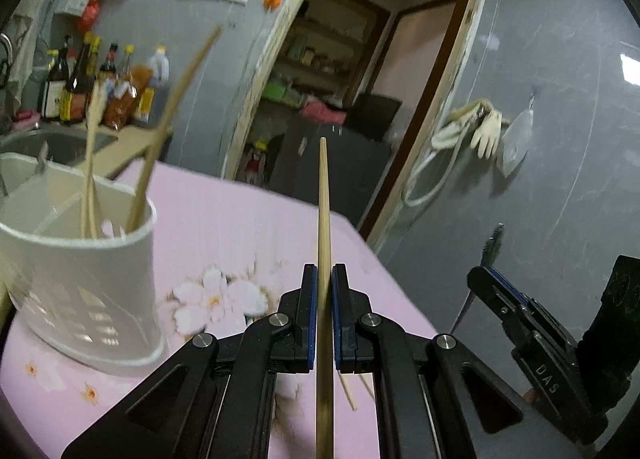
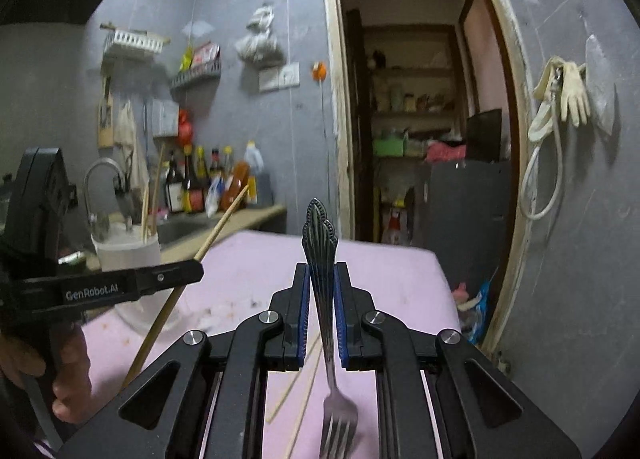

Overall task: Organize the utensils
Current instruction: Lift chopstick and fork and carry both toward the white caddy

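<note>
1. The white holder [image 1: 80, 259] stands at the left of the pink surface [image 1: 240, 227], chopsticks already upright inside.
2. The left hand-held gripper [image 1: 324, 315] clamps one chopstick [image 1: 323, 219] tip-forward; it is best swung left and tipped upright over the holder's rim before release.
3. The right hand-held gripper [image 2: 323, 315] pinches a fork [image 2: 322, 259], tines hanging beneath; two loose chopsticks [image 2: 300, 387] lie under it.
</note>
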